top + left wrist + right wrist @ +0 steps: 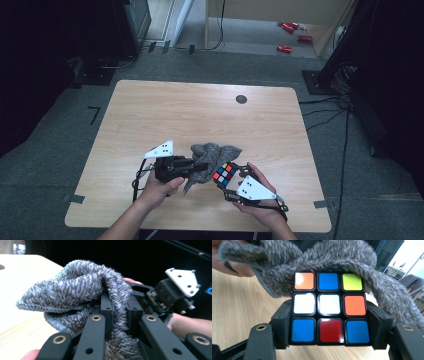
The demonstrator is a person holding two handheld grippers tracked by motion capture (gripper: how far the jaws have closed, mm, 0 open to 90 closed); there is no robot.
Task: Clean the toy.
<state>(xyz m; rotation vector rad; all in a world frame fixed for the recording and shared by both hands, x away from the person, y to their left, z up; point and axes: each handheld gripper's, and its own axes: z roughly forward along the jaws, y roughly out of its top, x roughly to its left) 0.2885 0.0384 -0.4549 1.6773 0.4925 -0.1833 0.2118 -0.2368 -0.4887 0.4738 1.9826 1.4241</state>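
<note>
A grey fuzzy cloth hangs bunched just above the wooden table, near its front edge. My left gripper is shut on the cloth; in the left gripper view the pile is pinched between the black jaws. To its right my right gripper is shut on a scrambled puzzle cube. In the right gripper view the cube sits clamped by its two sides, with the cloth draped over its top and right edge. The cloth touches the cube.
A small dark round disc lies on the far part of the table. Red cans lie on the floor beyond the table. Dark equipment stands at both sides of the room, and cables run down the right.
</note>
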